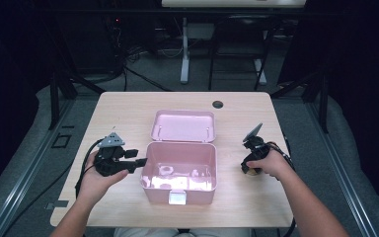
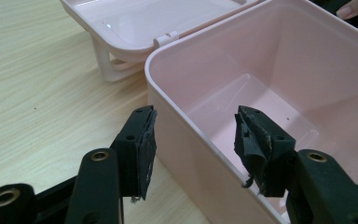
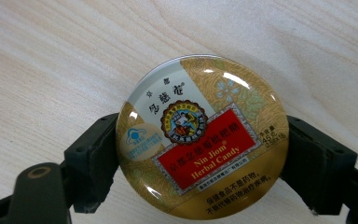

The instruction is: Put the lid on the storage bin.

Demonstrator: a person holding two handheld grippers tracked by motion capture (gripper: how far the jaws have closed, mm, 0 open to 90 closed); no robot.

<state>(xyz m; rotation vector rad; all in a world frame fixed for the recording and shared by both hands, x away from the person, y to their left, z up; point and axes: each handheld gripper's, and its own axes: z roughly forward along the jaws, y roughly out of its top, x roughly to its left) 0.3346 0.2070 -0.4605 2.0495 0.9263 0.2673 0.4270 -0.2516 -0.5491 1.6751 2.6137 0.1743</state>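
- On the pale wood-grain desk (image 1: 128, 106), seen from the high view, a glossy pink plastic box (image 1: 179, 173) with rounded corners stands mid-desk, its hinged lid (image 1: 183, 125) laid flat open behind it and a pale latch on its front wall.
- Left of the box, the left tongs (image 1: 137, 158) point at its left wall; right of the box and apart from it, the right tongs (image 1: 250, 169) press down on the desk under the person's right hand (image 1: 269, 162). A dark round cable hole (image 1: 217, 104) sits beyond the lid.
- Along the left gripper view, the left tongs (image 2: 193, 149) gape wide, straddling the box's smooth left wall (image 2: 186, 140): one worn black pad outside, one inside the box. Nothing is gripped.
- Along the right gripper view, the right tongs (image 3: 200, 158) clamp a round, shiny metal candy tin (image 3: 202, 137), gold with a red label, lying flat on the desk right of the box; the pads press on its opposite edges.
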